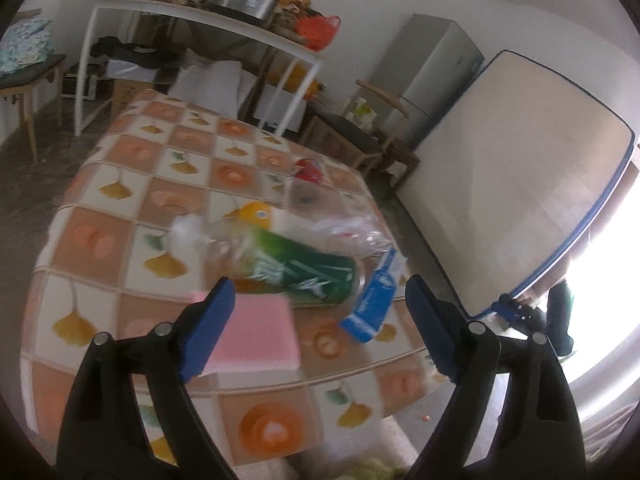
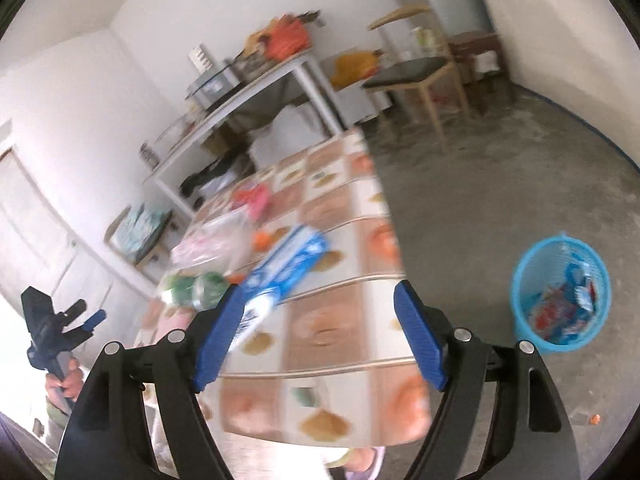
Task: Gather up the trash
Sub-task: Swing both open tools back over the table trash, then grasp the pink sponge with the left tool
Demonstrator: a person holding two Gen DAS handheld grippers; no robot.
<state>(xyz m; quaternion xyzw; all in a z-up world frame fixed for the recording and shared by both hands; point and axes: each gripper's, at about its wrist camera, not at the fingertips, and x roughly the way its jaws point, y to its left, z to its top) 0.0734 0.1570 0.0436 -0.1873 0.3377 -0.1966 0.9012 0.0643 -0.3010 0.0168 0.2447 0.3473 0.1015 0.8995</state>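
My left gripper [image 1: 320, 300] is open and empty above the near part of the table with the tiled cloth [image 1: 132, 208]. Ahead of it lie a green plastic bottle [image 1: 304, 268], a pink sponge pad [image 1: 256, 336], a blue and white carton [image 1: 376, 300], a clear plastic bag [image 1: 344, 228], an orange item [image 1: 256, 212] and a red can [image 1: 308, 168]. My right gripper [image 2: 320, 312] is open and empty over the table's edge [image 2: 320, 360], near the blue carton [image 2: 284, 268] and green bottle [image 2: 192, 288]. A blue mesh trash bin [image 2: 560, 296] stands on the floor to the right, with wrappers inside.
A white side table [image 1: 200, 16] with a cooker and bags stands behind. A mattress [image 1: 520, 192] leans against the wall at right, beside a grey fridge [image 1: 432, 68] and a chair [image 2: 416, 76]. The left gripper [image 2: 52, 332] shows in the right wrist view.
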